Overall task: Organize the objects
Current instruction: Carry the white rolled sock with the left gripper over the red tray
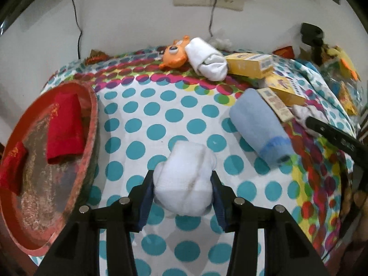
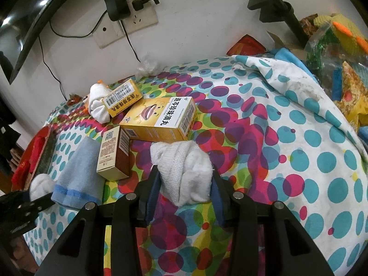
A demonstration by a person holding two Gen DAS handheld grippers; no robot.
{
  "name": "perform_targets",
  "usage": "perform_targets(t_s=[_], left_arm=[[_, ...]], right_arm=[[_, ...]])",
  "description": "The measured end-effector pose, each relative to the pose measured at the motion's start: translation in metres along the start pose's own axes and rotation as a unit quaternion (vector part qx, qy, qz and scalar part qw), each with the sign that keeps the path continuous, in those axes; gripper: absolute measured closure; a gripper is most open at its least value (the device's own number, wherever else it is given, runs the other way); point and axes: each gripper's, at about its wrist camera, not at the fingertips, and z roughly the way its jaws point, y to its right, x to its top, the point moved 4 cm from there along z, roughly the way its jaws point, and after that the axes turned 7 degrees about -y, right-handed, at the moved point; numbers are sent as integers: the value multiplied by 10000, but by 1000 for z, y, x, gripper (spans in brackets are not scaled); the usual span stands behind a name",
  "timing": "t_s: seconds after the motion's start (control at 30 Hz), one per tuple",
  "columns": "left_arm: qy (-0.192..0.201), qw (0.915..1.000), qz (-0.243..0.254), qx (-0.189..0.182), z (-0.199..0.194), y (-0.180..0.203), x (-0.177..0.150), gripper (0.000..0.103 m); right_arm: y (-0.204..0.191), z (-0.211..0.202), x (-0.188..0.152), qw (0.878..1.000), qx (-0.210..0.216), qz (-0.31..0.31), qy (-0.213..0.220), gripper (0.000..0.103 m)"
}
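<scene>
The dotted cloth [image 1: 161, 105] covers the whole top. Ahead of the left claw [image 1: 181, 192] it lies flat and bare as far as the wall. Its far right edge is bunched up in folds, ahead and to the right of the right claw [image 2: 185, 184].

The red bowl [image 1: 90, 124] sits just left of the left claw, with red cloths [image 1: 65, 126] inside, and its rim stands close to the claw's left finger.

The blue towel roll [image 1: 260, 128] lies ahead and to the right of the left claw, with a little bare cloth between them.

Three boxes lie ahead and left of the right claw: two yellow boxes [image 2: 161, 119] and a brown box [image 2: 113, 154] touching the towel roll.

The left claw is closed on a white sock ball [image 1: 184, 179], both pads pressing its sides.

The right claw holds a white rag bundle [image 2: 184, 172] tight. It may be socks; it is hard to tell.
</scene>
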Motion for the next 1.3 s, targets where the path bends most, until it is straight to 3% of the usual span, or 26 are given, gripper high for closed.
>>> perform_targets(t_s=[0.33,0.87,1.3], left_arm=[[342,9989,189,254,-49,-18,-18,57],[242,9961,-517,670,-69,-106,-36,57],[-62,9864,-1176,1150,-50,-194,-47,57]], right_arm=[[-2,0,0,10000,-70,-56,-11,63],[-4,1,0,9999,-113,-79,-17,63],[-3,1,0,9999,-138,-95,-21,63]])
